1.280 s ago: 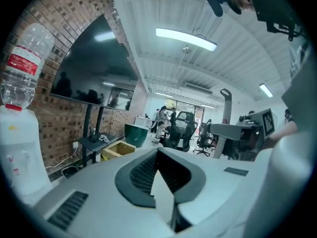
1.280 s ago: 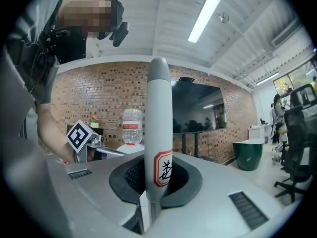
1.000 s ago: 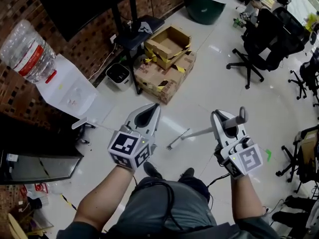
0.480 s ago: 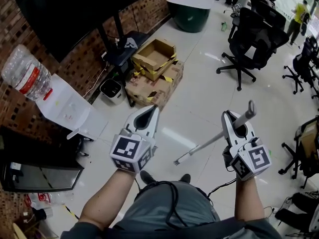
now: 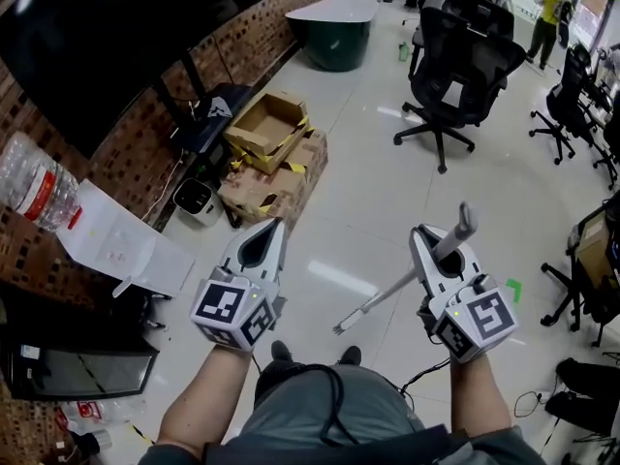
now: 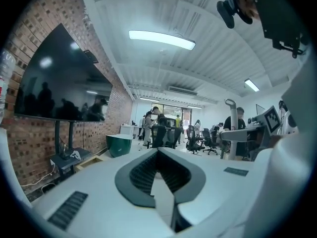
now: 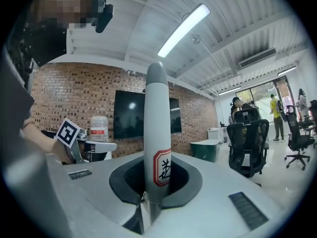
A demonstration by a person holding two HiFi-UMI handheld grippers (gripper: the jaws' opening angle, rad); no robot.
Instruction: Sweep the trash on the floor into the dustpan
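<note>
My right gripper (image 5: pixel 438 250) is shut on a long grey handle (image 5: pixel 462 223). The shaft slants down to the left, and its lower end (image 5: pixel 341 325) hangs over the pale tiled floor by my shoes. In the right gripper view the handle (image 7: pixel 157 133) stands upright between the jaws and bears a red-bordered label. At lower left my left gripper (image 5: pixel 260 248) is shut with nothing in it. Its dark pads (image 6: pixel 143 175) meet at the tip, and floor shows through the hollow behind them.
Cardboard boxes (image 5: pixel 271 158) lie by the brick wall, next to a small white appliance (image 5: pixel 197 200) and a TV stand (image 5: pixel 208 109). A black office chair (image 5: pixel 455 56) and a green tub (image 5: pixel 339 29) stand further off. A water bottle (image 5: pixel 34 187) and a paper sheet (image 5: pixel 116 245) are at left.
The head view has swung, so the boxes and chair now sit further left and up. The handle's lower end has dropped toward my feet. Both grippers have stayed shut.
</note>
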